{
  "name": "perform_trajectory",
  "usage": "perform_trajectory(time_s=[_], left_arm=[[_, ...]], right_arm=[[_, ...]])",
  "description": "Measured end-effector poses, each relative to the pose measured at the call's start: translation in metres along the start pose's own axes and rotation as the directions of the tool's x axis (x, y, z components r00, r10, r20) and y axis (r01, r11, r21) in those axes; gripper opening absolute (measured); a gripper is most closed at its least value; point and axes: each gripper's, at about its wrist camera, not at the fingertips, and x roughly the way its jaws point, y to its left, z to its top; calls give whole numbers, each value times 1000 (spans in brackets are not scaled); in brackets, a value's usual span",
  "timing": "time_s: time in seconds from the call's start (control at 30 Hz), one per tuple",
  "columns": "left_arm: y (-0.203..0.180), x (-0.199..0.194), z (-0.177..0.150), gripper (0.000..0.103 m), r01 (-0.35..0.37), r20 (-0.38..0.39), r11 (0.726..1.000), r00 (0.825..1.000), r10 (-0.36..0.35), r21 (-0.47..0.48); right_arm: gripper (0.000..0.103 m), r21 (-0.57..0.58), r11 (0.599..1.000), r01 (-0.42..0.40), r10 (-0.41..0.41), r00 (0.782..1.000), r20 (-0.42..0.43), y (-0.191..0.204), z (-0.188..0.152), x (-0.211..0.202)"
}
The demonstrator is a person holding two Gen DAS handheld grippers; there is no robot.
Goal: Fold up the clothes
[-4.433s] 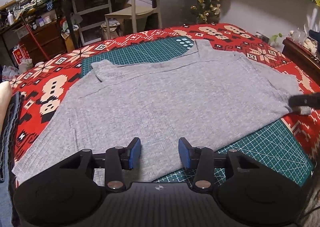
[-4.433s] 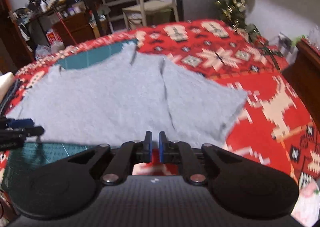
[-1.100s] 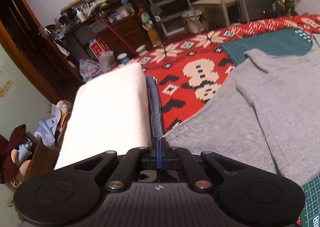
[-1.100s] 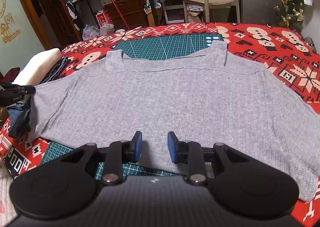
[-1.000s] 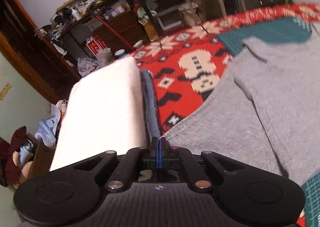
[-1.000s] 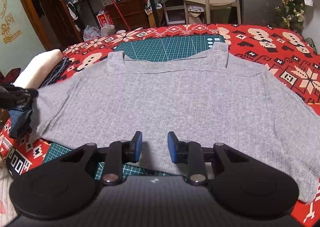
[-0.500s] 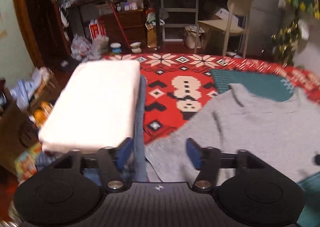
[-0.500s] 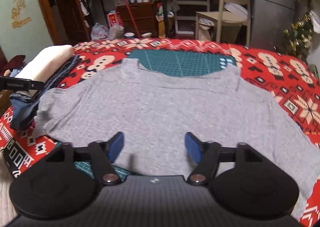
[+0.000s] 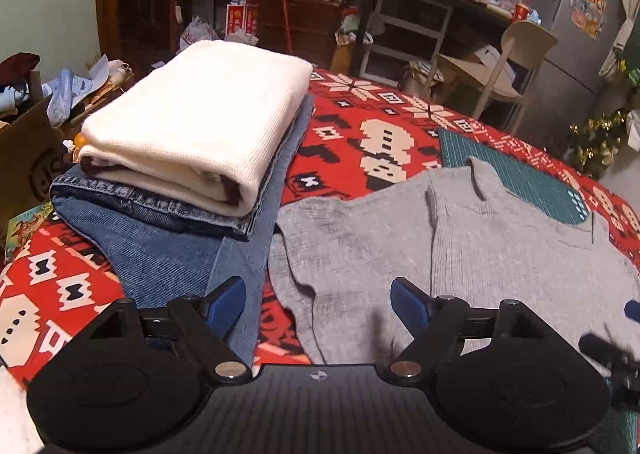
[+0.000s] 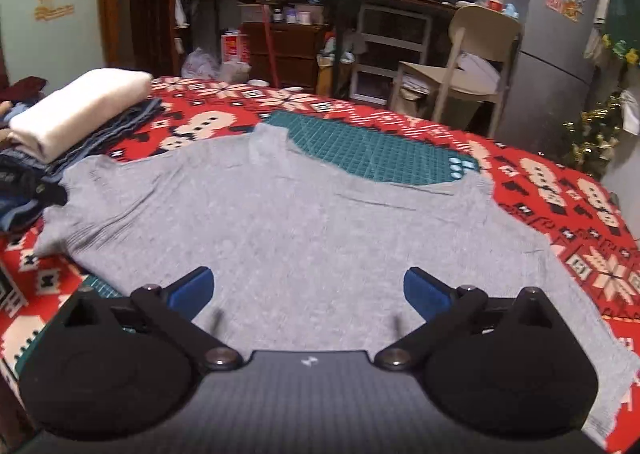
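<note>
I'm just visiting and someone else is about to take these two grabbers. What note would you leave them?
Left gripper: open, empty, above the grey top's sleeve end.
Right gripper: open, empty, over the top's near hem.
Grey top lies spread flat on the red patterned blanket, not yet folded.
Cream sweater sits folded on folded jeans at the left.
Left: fold the grey top.

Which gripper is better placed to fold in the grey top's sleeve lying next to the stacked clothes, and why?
Probably the left gripper: open, it hovers right over that sleeve of the grey top, beside the folded stack. The right gripper, also open, sits over the hem's middle.
</note>
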Motion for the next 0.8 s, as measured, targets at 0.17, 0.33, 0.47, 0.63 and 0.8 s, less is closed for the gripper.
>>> perform_trajectory(time_s=[0.17,0.33,0.47,0.63,0.8], left_arm=[[-7,-2,-3,79,5,-16,1000,1000,-5,11],[-3,0,-11,76,118,-53,987,991,-124,-107],[10,7,-13,75,136,-51,958,987,-153,-252],[13,13,0,64,123,-67,949,987,-148,-291],[12,11,1,59,46,-56,968,997,-62,-246]], right_arm=[[102,27,999,-20,20,1000,9,-4,-4,-2],[102,52,996,-69,69,998,-2,-11,-5,-5],[102,76,993,-86,87,996,-8,-15,-7,-6],[102,97,991,-90,91,996,-11,-20,-10,-10],[102,87,991,-101,102,995,-8,-20,-10,-12]])
